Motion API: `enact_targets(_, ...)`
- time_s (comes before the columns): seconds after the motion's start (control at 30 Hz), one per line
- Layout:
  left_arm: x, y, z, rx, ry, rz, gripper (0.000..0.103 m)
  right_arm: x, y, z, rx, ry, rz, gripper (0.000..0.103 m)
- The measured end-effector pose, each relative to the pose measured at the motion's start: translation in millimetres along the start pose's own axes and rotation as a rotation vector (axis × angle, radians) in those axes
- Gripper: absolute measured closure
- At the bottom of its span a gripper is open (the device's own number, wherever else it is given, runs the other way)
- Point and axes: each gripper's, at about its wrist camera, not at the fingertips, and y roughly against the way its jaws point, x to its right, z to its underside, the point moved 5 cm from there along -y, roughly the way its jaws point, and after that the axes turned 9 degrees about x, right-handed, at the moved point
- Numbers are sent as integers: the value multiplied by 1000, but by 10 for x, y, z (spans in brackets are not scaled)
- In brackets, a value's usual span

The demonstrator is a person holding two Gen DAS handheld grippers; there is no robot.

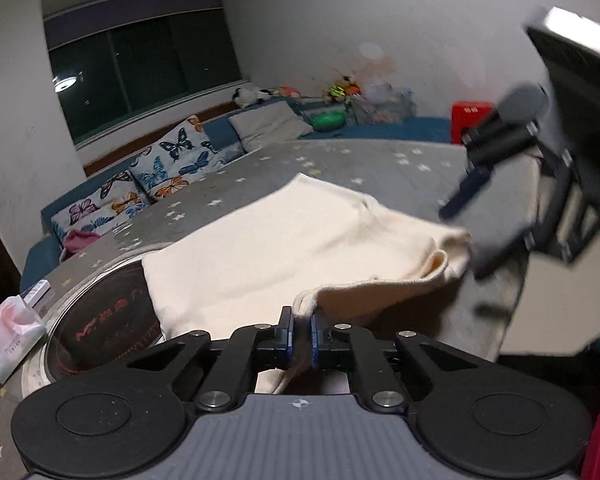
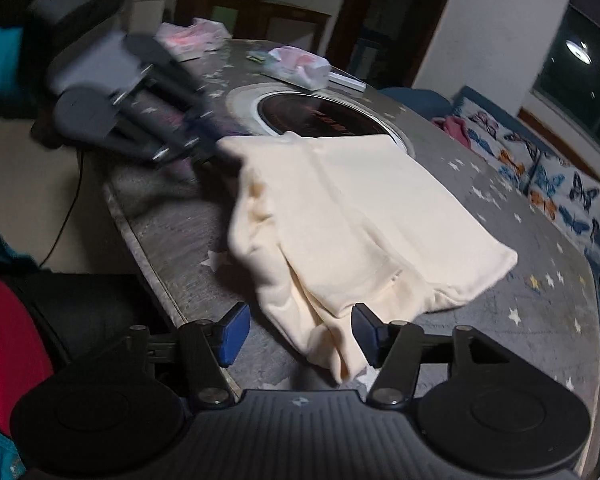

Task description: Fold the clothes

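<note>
Two grippers (image 1: 302,334) (image 2: 298,334), one cream garment (image 2: 364,216)

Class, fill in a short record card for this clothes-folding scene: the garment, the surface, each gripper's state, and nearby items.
Garment: cream fabric garment, partly folded, lying on the table
Surface: grey star-patterned table with a round dark inset hob
Left gripper: shut on an edge of the cream garment
Right gripper: open, with a garment corner between the blue pads but not pressed
Nearby: pink-and-white tissue pack beyond the hob; butterfly-print cushions on the blue sofa behind
</note>
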Motion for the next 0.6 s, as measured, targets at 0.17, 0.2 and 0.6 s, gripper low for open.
enact_targets(0.17, -87, -163, -79, -10, 21, 7, 95, -7, -144, -27, 33, 45, 9, 46)
enact_targets(0.2, -103, -183, -72, -14, 27, 8, 95, -4, -185, -31, 38, 54, 11, 48)
enact_targets(0.6, -60, -3, 131, -19, -15, -29, 64, 256, -408, -116, 35, -121, -30, 92)
